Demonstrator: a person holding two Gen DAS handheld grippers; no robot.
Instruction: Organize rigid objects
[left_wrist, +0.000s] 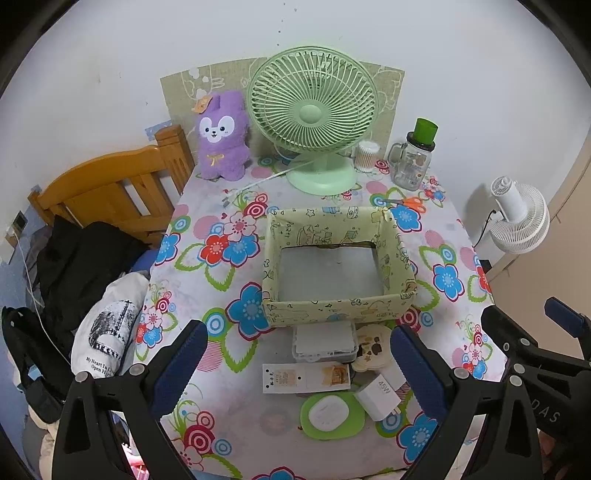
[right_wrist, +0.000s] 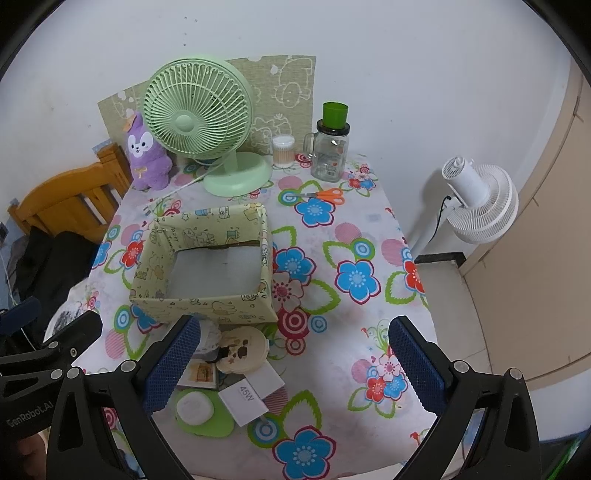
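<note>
An empty yellow patterned box (left_wrist: 332, 306) (right_wrist: 207, 304) stands mid-table. In front of it lie a clear plastic case (left_wrist: 325, 341), a beige round compact (left_wrist: 371, 350) (right_wrist: 242, 350), a white card box (left_wrist: 304, 377), a white 45W charger (left_wrist: 378, 395) (right_wrist: 243, 398) and a white case on a green pad (left_wrist: 328, 411) (right_wrist: 195, 406). My left gripper (left_wrist: 295, 362) is open above these items. My right gripper (right_wrist: 291, 363) is open just right of them, and it also shows in the left wrist view (left_wrist: 532, 339).
At the back stand a green fan (left_wrist: 314, 110) (right_wrist: 199, 122), a purple plush (left_wrist: 221, 136) (right_wrist: 146, 155), a cotton-swab jar (left_wrist: 365, 155), a glass jar with green cup (left_wrist: 413, 162) (right_wrist: 330, 147) and orange scissors (left_wrist: 410, 203) (right_wrist: 325, 195). A wooden bedframe (left_wrist: 110, 195) is left, a white fan (right_wrist: 476, 199) right.
</note>
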